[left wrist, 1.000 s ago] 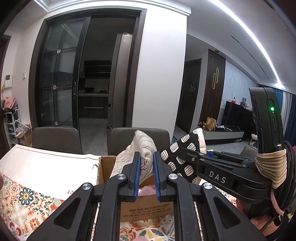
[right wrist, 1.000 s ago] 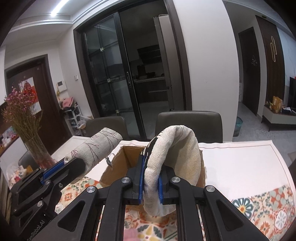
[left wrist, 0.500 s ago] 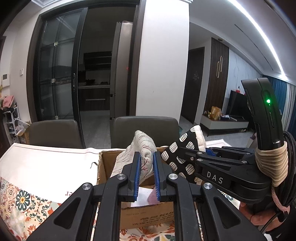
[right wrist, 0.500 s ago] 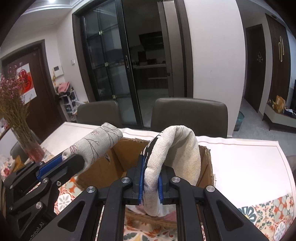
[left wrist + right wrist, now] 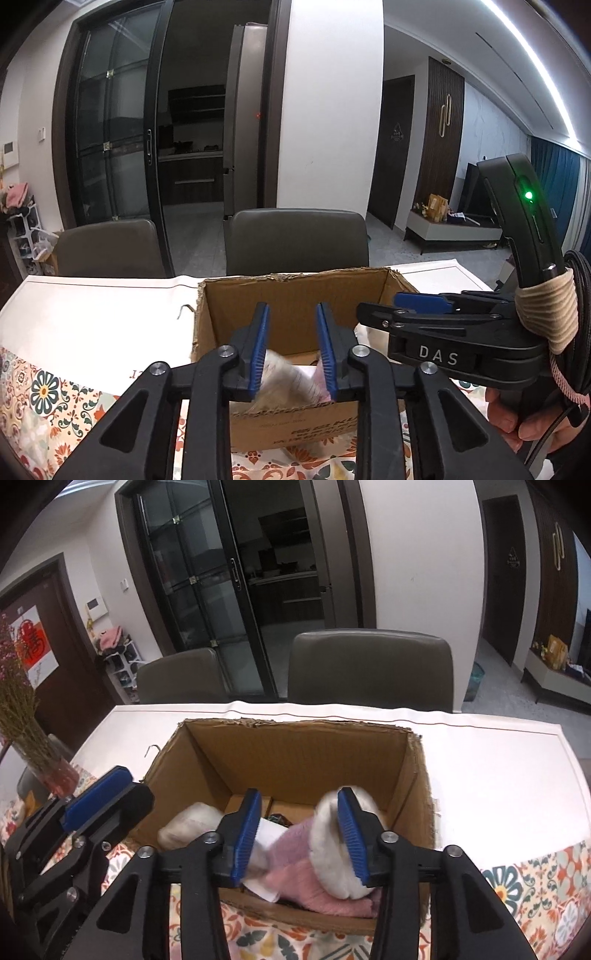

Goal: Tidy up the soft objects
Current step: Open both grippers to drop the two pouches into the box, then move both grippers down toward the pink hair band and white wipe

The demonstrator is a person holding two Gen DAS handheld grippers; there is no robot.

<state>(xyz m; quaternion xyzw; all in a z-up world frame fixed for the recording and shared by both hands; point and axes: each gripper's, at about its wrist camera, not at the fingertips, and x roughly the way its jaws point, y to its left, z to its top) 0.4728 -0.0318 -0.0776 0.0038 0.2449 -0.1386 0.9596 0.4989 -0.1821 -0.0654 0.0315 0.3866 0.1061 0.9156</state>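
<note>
Cardboard box (image 5: 317,753), open-topped, on a table (image 5: 498,760) with a patterned cloth; holds the soft goods. Right gripper (image 5: 299,834): jaws apart, empty, poised over the near wall of the box. Directly below and just ahead of it lie a cream roll (image 5: 340,853) and a pink cloth (image 5: 306,871), the roll's long axis running roughly toward the camera; a second pale bundle (image 5: 188,823) sits in the near-left corner. Left gripper (image 5: 291,350): jaws apart, empty, likewise above the near wall, with a blurred pale piece (image 5: 280,384) beneath, probably inside the box. Both grippers are about equally close; any next pick lies elsewhere on the table.
</note>
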